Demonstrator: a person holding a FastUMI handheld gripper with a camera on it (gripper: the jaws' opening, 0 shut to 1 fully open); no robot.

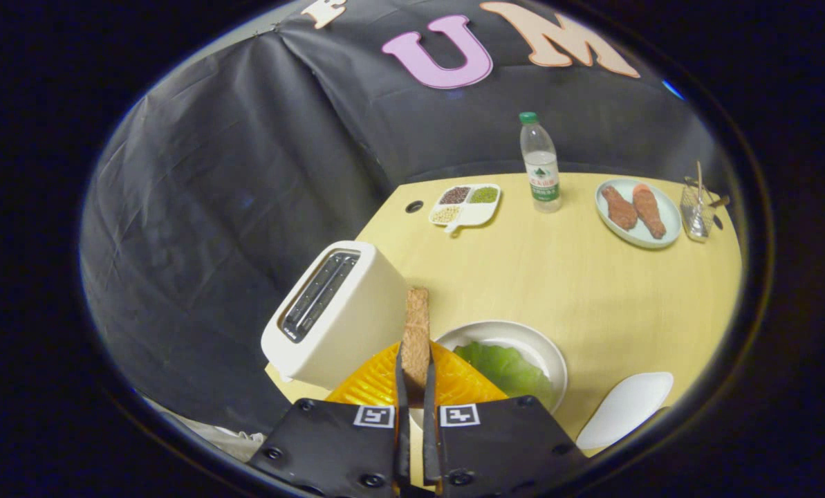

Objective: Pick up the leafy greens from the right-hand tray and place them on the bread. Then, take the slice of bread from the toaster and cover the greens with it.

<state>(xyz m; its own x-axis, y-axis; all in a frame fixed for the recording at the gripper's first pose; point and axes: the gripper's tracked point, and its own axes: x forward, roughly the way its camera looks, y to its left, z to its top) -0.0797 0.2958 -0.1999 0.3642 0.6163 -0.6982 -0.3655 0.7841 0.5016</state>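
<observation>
Progress, as we judge it: the greens (505, 366) already lie on the white plate (547, 349) just ahead of the jaws, whatever bread sits beneath them hidden; covering them remains. We hold the slice of bread (416, 339) edge-on and upright, our gripper (416, 387) closed narrowly on its lower part, beside the toaster (336, 315) on the worktop (592, 283). The slice: brown, thin, coarse-grained.

Toaster (336, 315) crowds the plate (547, 349) (its far side lies open).
</observation>
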